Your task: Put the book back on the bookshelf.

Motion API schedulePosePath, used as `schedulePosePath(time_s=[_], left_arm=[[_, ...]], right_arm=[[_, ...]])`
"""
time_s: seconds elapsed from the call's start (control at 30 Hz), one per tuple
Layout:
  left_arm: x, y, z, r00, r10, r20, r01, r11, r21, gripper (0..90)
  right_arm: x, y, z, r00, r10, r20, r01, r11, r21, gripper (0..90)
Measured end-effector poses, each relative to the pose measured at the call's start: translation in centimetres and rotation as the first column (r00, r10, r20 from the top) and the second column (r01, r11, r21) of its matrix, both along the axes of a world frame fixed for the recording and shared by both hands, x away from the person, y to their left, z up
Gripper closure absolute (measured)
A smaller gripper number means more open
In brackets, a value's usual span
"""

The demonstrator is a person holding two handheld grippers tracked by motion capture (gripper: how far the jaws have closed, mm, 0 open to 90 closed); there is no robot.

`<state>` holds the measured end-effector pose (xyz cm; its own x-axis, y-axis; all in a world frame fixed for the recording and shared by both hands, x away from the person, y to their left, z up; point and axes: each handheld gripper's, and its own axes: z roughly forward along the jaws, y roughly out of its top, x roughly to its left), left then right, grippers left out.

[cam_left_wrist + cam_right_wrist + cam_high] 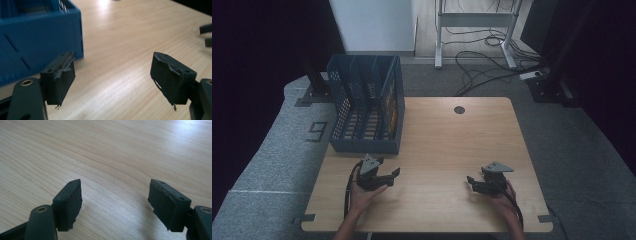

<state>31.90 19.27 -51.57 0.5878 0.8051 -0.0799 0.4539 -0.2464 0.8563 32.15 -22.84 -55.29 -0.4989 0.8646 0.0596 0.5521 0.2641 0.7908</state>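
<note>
**Both grippers idle over tabletop, jaws apart, nothing held**

- Left gripper: near the front-left of the tabletop, held in the person's left hand. Jaws spread wide with bare wood between them in the left gripper view. Pads look frayed, with tape peeling at the edges.
- Right gripper: front-right of the tabletop, held in the right hand, jaws pointing left toward the other gripper. Jaws also spread wide, nothing between them, just wood grain below.
- Grippers well apart from each other; right gripper's jaw tips show blurred at the right edge of the left gripper view.
- Blue file rack: back-left corner of the tabletop, upright, divided into slots, something with an orange-yellow cover in the rightmost slot. Left gripper sits near the rack's front wall, not touching.
- Small dark round grommet at the far edge of the tabletop.
</note>
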Motion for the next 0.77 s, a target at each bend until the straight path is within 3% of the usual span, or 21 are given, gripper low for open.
schedulePosePath(time_s=[0.23, 0.77], left_arm=[[-0.2, -0.1, -1.4, 0.9988, -0.008, -0.048, 0.009, 0.9997, 0.024, 19.1], [-0.3, 0.0, -1.9, 0.9977, -0.006, -0.067, 0.008, 0.9994, 0.033, 18.4]], right_arm=[[0.0, 0.0, 0.0, 1.0000, 0.000, -0.004, 0.000, 1.000, 0.002, 26.1], [0.1, 0.0, 0.0, 0.9999, 0.004, -0.011, -0.004, 1.000, -0.002, 26.0]])
